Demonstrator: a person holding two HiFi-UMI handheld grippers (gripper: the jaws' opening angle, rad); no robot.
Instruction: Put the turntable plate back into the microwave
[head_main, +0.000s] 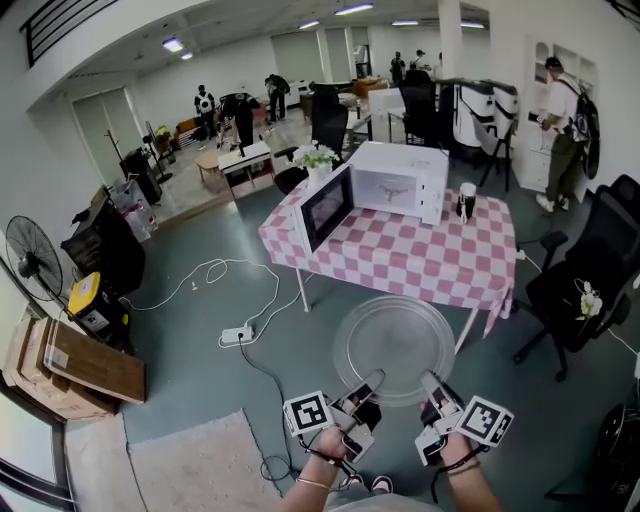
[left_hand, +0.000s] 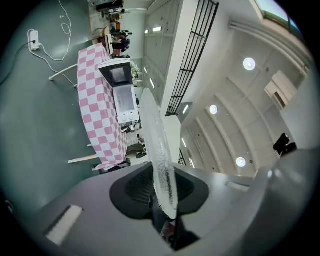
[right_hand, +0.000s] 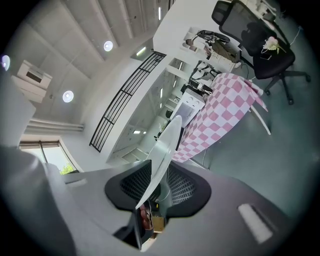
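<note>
Head view: clear glass turntable plate (head_main: 393, 345) held flat in the air above the grey floor (head_main: 190, 380), on the near side of the pink-checked table (head_main: 420, 262) and apart from it. Left gripper (head_main: 367, 386) clamped on the plate's near-left rim; right gripper (head_main: 433, 384) clamped on the near-right rim.

Left gripper view: jaws narrow, pads pressed on both faces of the rim, plate seen edge-on. Right gripper view: likewise, jaws narrow and closed on the rim.

White microwave (head_main: 398, 180) on the far part of the table, door (head_main: 325, 208) swung open to the left. Small black-and-white object (head_main: 466, 200) just right of the microwave. White flowers (head_main: 314, 155) beyond the door. Black office chair (head_main: 585, 280) right of the table. Floor fan (head_main: 33, 262) at far left. White power strip (head_main: 237, 336) with cable on the floor, left of the plate.
</note>
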